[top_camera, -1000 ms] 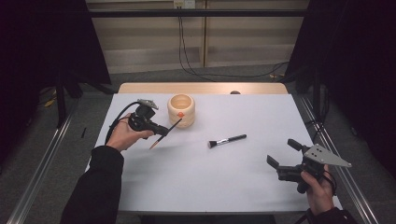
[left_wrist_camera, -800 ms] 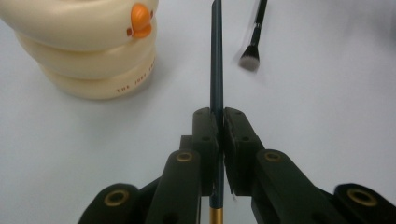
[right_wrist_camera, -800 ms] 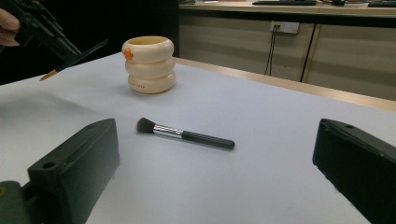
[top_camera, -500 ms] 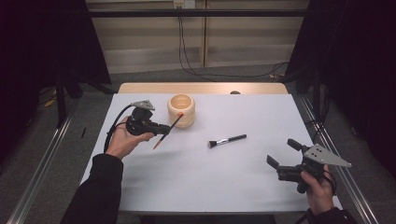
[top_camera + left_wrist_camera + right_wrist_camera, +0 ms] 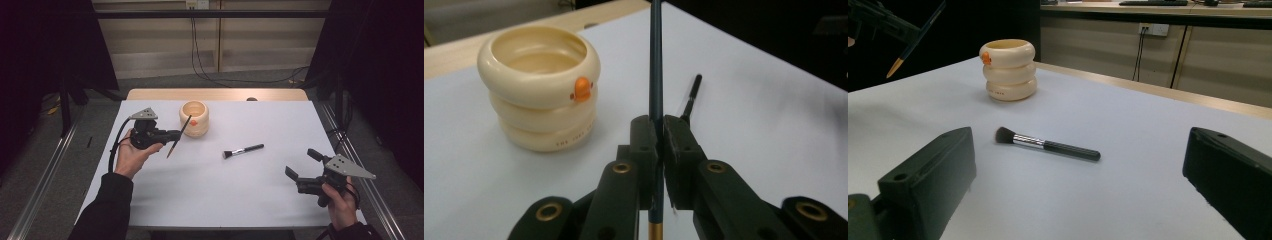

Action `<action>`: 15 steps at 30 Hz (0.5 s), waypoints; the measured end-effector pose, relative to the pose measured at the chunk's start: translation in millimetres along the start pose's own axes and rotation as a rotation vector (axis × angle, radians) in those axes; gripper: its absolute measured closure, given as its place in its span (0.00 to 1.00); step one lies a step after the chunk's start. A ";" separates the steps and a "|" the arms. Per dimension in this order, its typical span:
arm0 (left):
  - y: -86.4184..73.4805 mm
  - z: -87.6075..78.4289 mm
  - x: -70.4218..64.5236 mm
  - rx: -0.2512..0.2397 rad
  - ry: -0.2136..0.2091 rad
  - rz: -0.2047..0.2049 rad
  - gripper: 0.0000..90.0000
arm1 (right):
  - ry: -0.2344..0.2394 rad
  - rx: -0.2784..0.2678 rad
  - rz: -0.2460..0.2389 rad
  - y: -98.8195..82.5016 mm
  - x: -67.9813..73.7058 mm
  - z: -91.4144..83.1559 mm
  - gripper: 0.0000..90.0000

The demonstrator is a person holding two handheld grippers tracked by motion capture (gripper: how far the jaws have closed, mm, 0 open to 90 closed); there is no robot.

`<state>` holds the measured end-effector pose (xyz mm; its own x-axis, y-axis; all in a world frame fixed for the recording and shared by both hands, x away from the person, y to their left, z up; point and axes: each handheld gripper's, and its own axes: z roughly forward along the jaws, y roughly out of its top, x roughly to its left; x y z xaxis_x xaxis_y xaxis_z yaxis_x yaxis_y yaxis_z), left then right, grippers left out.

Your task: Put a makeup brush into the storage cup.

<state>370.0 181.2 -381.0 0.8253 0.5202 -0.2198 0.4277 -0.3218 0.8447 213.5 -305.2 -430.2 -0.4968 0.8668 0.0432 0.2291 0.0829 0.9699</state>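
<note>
My left gripper is shut on a thin dark brush with a gold lower end, held slanted just left of a cream ring-stacked holder. In the left gripper view the jaws clamp the blue-black shaft, and the holder with its orange knob stands to the left. A black-handled makeup brush lies flat at mid-table. My right gripper hovers open near the front right corner with nothing in it. In its view the makeup brush lies ahead and the holder stands farther back.
The white table has a wooden strip along its far edge. Metal rails run along both sides on the floor. Cables hang by the back wall, and dark curtains flank the table.
The left gripper has shifted slightly left and up, and the thin brush now stands steeper, its upper end by the holder's rim. The right gripper has stayed put.
</note>
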 end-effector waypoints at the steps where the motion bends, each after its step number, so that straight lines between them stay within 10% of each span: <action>1: -0.4 -1.5 -1.7 -0.015 0.005 -0.001 0.93 | -0.003 -0.005 0.003 0.0 0.2 0.3 0.00; 15: -14.4 -14.4 -15.3 -0.155 0.027 -0.016 0.93 | -0.002 -0.005 0.014 0.4 -0.2 0.4 0.00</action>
<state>345.9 189.3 -382.8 0.8076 0.5463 -0.2221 0.3768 -0.1882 0.9070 214.1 -305.1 -429.9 -0.4920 0.8688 0.0560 0.2316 0.0686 0.9704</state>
